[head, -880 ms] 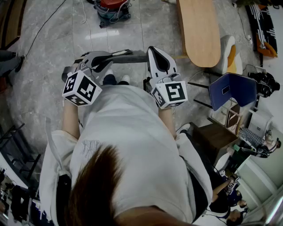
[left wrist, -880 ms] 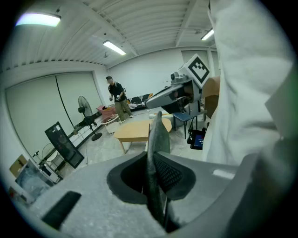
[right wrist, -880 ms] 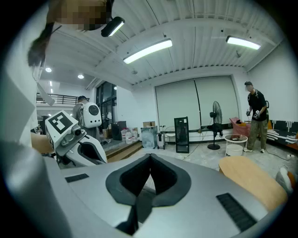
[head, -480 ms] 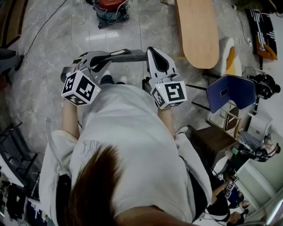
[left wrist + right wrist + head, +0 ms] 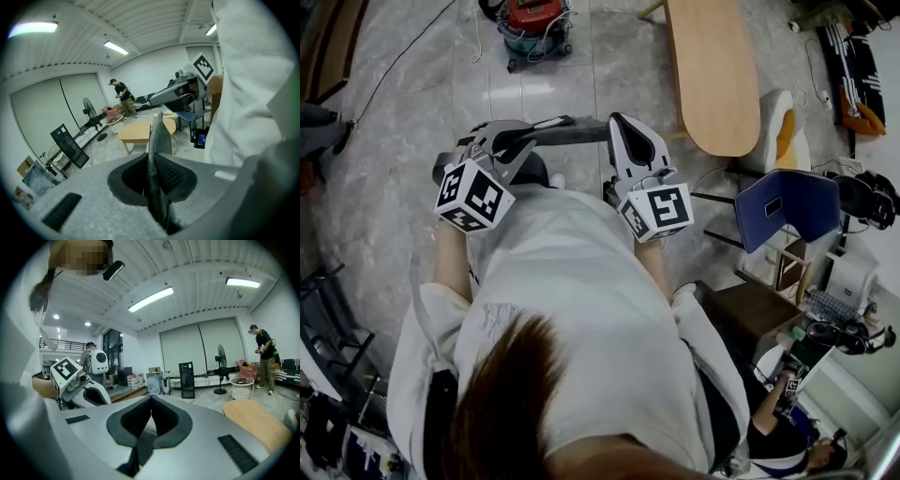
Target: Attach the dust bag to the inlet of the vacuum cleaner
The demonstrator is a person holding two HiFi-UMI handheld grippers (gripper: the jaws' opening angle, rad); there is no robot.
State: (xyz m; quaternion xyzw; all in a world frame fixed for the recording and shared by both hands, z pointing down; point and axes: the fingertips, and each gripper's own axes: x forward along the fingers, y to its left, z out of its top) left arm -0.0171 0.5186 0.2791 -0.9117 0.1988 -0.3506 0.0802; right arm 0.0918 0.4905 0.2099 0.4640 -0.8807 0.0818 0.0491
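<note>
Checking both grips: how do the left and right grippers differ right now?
Left gripper clamps a grey sheet that stands edge-on and juts past its jaws; right gripper's jaws meet at the tips with nothing jutting out. In the head view the left gripper angles across toward the right one; the right gripper points nearly straight ahead. Both carry a marker cube.

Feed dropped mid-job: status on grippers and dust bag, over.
Left gripper and right gripper both shut on flat grey fabric dust bag, stretched between them. Red-topped vacuum cleaner on floor ahead, not reached. Dark cable lies left.
</note>
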